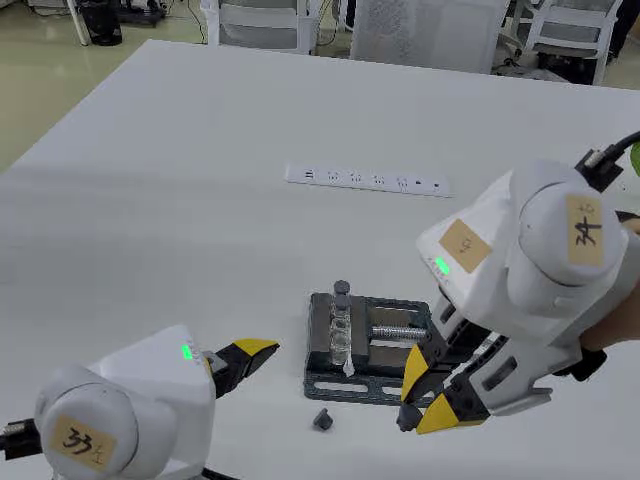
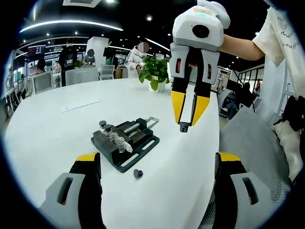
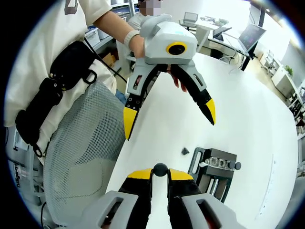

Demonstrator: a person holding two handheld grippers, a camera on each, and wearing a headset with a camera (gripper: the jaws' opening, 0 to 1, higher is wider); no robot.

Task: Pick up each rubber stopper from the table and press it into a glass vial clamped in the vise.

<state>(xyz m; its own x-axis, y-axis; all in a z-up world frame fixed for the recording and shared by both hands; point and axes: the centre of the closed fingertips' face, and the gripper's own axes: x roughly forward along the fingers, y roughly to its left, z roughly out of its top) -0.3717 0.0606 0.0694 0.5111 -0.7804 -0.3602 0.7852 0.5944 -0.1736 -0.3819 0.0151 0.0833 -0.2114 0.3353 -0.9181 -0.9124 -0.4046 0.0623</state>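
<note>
A black vise (image 1: 392,352) on the white table clamps a row of clear glass vials (image 1: 342,338). The far vials carry dark stoppers (image 1: 342,288); the near ones look uncapped. My right gripper (image 1: 412,414) hangs just right of the vise's near corner, shut on a dark rubber stopper (image 3: 160,169). The left gripper view shows the right gripper (image 2: 185,123) pointing down above the table with that stopper (image 2: 184,127) at its tips. One loose stopper (image 1: 322,419) lies in front of the vise. My left gripper (image 1: 245,362) sits at the lower left, open and empty, jaws wide apart (image 2: 158,160).
A white power strip (image 1: 367,180) lies farther back on the table. Chairs stand beyond the far edge. A grey mesh chair (image 3: 81,143) is beside the table's near edge. A potted plant (image 2: 155,74) and people are in the room behind.
</note>
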